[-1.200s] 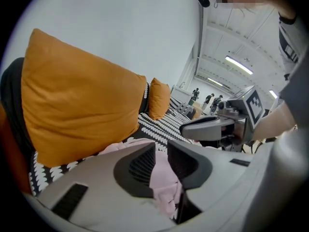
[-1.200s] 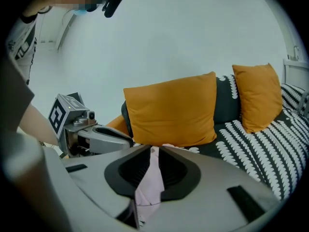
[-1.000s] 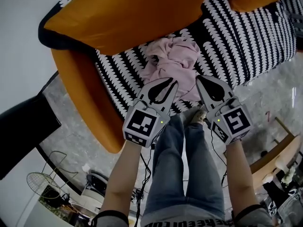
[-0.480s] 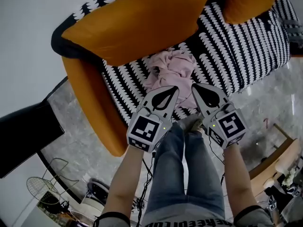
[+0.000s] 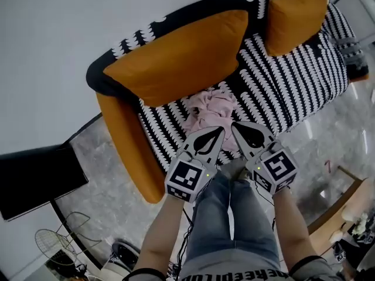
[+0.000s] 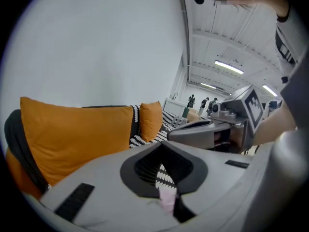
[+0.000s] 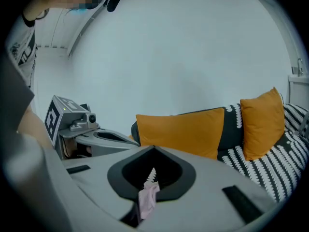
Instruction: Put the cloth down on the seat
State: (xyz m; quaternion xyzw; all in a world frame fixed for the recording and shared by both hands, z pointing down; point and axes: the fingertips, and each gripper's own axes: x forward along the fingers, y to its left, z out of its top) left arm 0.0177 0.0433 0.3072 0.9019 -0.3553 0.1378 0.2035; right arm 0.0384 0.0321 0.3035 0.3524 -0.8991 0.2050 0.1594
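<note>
Two grippers, both w/ jaws pressed together. The left gripper (image 5: 219, 131) and right gripper (image 5: 234, 126) hang side by side over the front edge of the seat (image 5: 281, 81) (black-and-white patterned upholstery). Their tips angle toward each other, near but apart.

Each gripper's own view shows its jaws closed down to a thin slit w/ nothing clamped. A sliver of pink and a bit of seat pattern show through the slit from beyond.

The pink cloth (image 5: 212, 107) lies crumpled on the seat just ahead of both tips. Its near edge sits right at the tips in the head view, and I can't tell whether they touch.

- Past the cloth, farther from the tips, a big orange cushion (image 5: 181, 54) leans vs. the backrest.
- A smaller orange cushion (image 5: 296, 16) stands well ahead and to the right of the right gripper.
- The orange armrest (image 5: 126, 139) runs off to the left of the left gripper.
- Behind and below both grippers are the person's forearms (image 5: 161, 233) and legs (image 5: 225, 215) in jeans, above a grey marbled floor (image 5: 105, 186).
</note>
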